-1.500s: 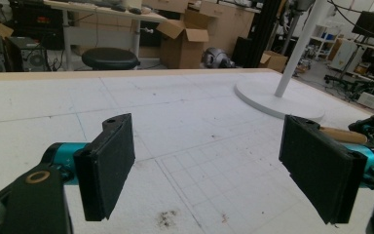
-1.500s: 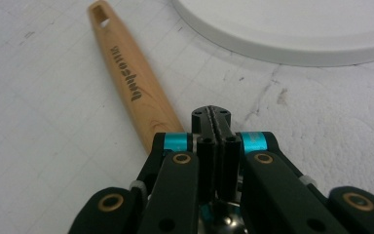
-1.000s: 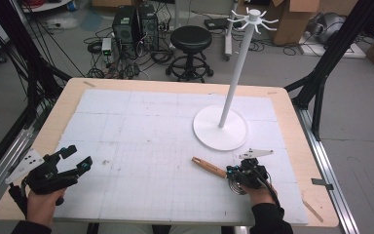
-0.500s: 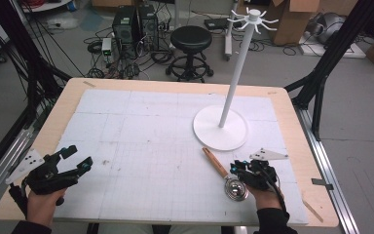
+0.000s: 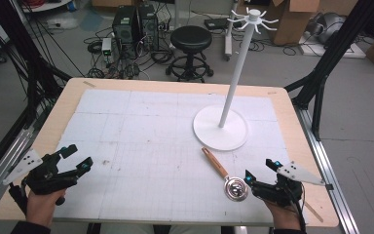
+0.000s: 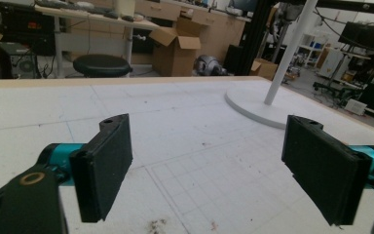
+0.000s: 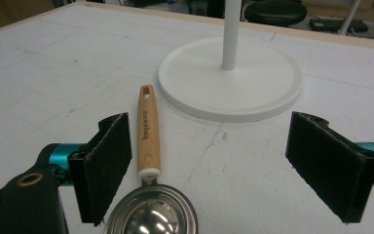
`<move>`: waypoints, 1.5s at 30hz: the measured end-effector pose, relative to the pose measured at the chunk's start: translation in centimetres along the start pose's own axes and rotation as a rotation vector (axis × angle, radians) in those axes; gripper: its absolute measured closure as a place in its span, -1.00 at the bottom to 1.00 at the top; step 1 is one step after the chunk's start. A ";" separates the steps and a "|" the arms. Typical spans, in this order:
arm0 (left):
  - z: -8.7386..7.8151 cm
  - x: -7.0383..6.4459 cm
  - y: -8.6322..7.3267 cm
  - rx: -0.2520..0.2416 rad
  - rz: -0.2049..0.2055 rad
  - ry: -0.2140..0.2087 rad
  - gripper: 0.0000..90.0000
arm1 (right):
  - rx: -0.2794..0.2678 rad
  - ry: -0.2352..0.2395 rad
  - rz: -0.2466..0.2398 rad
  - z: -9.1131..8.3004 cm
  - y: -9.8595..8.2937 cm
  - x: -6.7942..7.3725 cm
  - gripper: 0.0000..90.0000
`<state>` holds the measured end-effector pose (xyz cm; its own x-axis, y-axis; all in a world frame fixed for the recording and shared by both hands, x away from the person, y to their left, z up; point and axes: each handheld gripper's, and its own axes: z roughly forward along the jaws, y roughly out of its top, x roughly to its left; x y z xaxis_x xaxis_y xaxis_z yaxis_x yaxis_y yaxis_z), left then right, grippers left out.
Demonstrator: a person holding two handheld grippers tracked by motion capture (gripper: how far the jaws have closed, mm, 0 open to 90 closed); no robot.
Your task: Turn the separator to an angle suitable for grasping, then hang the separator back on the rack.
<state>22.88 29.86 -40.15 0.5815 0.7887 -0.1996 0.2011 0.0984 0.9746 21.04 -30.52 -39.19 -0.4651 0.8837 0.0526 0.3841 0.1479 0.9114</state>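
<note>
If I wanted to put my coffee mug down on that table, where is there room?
Plenty. The whole left and middle of the white mat is bare, from the far edge down to the left gripper. The crowded part is the near right: the stand's round base, the wooden-handled scoop just in front of it, and the open right gripper beside the scoop's bowl.

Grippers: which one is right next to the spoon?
The right gripper. Its open jaws sit just beside the spoon's shiny bowl. The left gripper rests far across the table, nothing near it.
</note>
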 end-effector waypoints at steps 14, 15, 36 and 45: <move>0.1 -0.1 -0.2 0.015 0.007 -0.018 -0.64 | -0.049 0.019 0.026 -0.2 0.1 -0.2 -0.64; 0.1 -0.1 -0.2 0.015 0.008 -0.018 -0.64 | -0.050 0.022 0.023 -0.2 0.1 -0.3 -0.64; 0.0 0.0 -0.3 0.026 0.006 -0.014 -0.63 | -0.018 0.079 0.004 2.0 0.8 0.6 -0.64; 0.3 -0.2 -0.3 0.042 0.013 -0.025 -0.63 | 0.059 0.122 -0.028 4.7 1.6 1.8 -0.64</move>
<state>22.92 29.55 -40.46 0.6034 0.7745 -0.1900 0.2258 0.0625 0.9722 24.57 -26.62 -39.61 -0.5684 0.8189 0.0796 0.4141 0.2011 0.8878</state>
